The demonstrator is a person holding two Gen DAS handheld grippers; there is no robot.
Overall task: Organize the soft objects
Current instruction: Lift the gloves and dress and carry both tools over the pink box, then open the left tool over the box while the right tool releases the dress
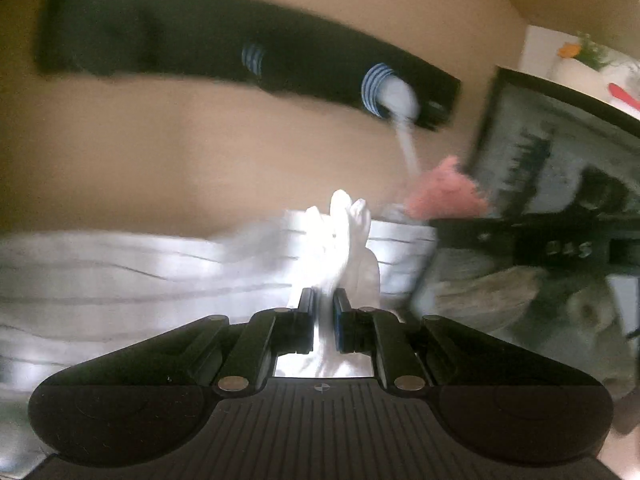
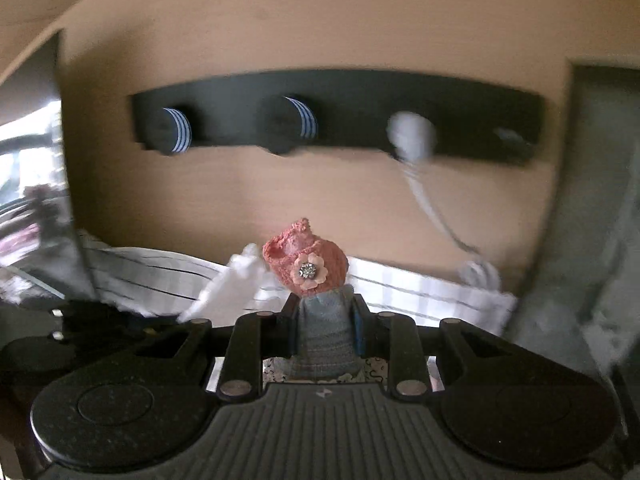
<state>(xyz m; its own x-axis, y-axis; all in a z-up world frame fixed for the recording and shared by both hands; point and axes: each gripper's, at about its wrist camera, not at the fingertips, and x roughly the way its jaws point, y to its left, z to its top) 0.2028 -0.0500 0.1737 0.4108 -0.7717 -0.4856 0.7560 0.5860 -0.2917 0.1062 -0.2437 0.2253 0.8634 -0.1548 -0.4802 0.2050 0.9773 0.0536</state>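
A: What is seen between the fingers of the left gripper (image 1: 323, 308)?

B: A white, soft fabric piece (image 1: 344, 236), shaped rather like a glove with fingers pointing up, is clamped there. The jaws are drawn almost fully together on it, and the cloth is held up in front of the tan wall (image 1: 200, 160).

A: And the right gripper (image 2: 325, 312)?

B: A grey-blue knitted sock-like item (image 2: 326, 340) is pinched between its pads, with the jaws only partly apart. A salmon-pink crocheted bootie (image 2: 308, 256), trimmed with a pale flower and a sparkling centre (image 2: 308, 271), is seen just above it; whether the two are joined cannot be told.

A: What is shown behind them?

B: A black wall-mounted peg rail (image 2: 340, 108) with blue-and-white striped knobs (image 2: 306, 118) is fixed to the wall. A whitish cloth item (image 2: 412, 136) is hung on one peg, with a cord trailing down from it. Below the rail, a white cloth with thin dark stripes (image 2: 420, 292) is spread out. In the left view, the pink bootie (image 1: 444, 192) appears to the right of the white fabric, beside a dark-framed picture (image 1: 560, 160).
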